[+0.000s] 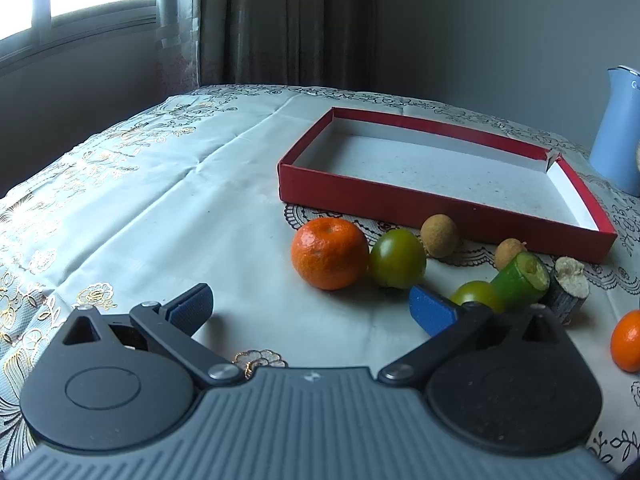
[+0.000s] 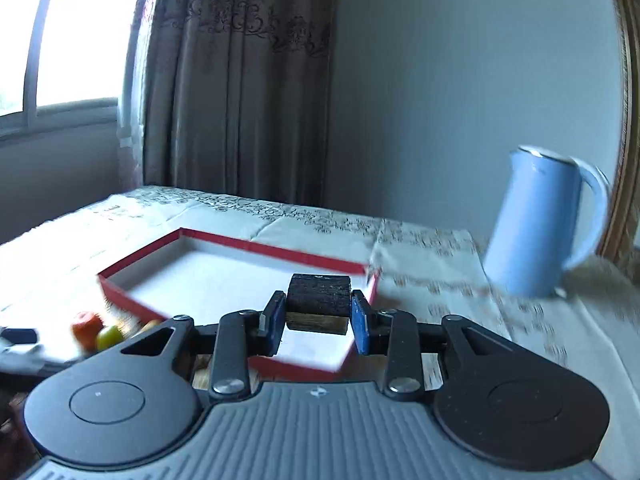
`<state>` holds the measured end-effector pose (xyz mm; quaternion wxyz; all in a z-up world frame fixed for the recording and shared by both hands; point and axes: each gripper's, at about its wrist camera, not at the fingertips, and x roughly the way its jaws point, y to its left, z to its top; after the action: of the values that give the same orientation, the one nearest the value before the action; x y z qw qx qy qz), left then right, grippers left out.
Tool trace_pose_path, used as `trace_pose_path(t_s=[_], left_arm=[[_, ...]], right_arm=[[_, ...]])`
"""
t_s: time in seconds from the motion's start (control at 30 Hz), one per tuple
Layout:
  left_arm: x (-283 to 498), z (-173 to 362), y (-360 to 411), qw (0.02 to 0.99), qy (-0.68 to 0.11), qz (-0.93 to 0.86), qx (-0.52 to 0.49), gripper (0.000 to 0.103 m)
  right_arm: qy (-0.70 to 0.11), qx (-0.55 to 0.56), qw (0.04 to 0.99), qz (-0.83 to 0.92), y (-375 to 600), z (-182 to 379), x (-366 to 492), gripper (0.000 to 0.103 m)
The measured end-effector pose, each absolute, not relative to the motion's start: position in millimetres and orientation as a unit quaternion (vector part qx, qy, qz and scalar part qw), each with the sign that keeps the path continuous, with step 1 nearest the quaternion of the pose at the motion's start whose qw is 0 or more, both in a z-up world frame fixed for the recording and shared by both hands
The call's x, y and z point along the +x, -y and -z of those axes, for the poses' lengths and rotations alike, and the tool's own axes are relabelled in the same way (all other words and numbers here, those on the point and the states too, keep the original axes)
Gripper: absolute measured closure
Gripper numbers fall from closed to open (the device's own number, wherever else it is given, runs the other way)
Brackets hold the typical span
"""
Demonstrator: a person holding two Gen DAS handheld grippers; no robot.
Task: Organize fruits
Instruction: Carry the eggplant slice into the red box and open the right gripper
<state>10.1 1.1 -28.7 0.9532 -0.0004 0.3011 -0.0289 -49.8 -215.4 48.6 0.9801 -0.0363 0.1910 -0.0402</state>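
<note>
The shallow red cardboard box (image 1: pixel 444 168) looks empty; every fruit remains on the table. The right tool (image 2: pixel 319 316) clamps a dark cut stalk piece (image 2: pixel 319 294), probably sugarcane, above it. The left tool (image 1: pixel 312 308) gapes near the orange mandarin (image 1: pixel 329 253).

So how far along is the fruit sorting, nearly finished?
Barely started. The red box looks empty, so nothing is done. In hand: the right hand-held gripper grips a dark chunk above the box. Left: the orange, green fruits and small brown ones lie on the tablecloth; the left hand-held gripper is open.
</note>
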Motion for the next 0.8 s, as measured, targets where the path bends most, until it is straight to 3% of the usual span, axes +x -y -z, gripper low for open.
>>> trace_pose_path(t_s=[0.2,0.47,0.6,0.73,0.77,0.8], left_arm=[[10,29,-1,0.953,-0.301,0.03,0.0,0.0],[11,28,-2,0.953,-0.302,0.032,0.0,0.0],[10,28,-2,0.953,-0.301,0.032,-0.001,0.0],[10,28,-1,0.953,-0.301,0.035,-0.001,0.0],[10,27,-2,0.953,-0.301,0.036,-0.002,0.0],[11,27,-2,0.953,-0.301,0.037,-0.003,0.0]], right_arm=[[-0.245,-0.021,0.968,0.049,218,-23,27,0.07],[-0.287,-0.028,0.955,0.066,216,-3,61,0.069],[-0.276,-0.047,0.956,0.082,213,-9,56,0.058],[-0.235,-0.008,0.969,0.074,221,-32,25,0.057],[-0.221,0.006,0.973,0.071,224,-37,11,0.054],[-0.208,0.018,0.975,0.071,228,-41,-4,0.043]])
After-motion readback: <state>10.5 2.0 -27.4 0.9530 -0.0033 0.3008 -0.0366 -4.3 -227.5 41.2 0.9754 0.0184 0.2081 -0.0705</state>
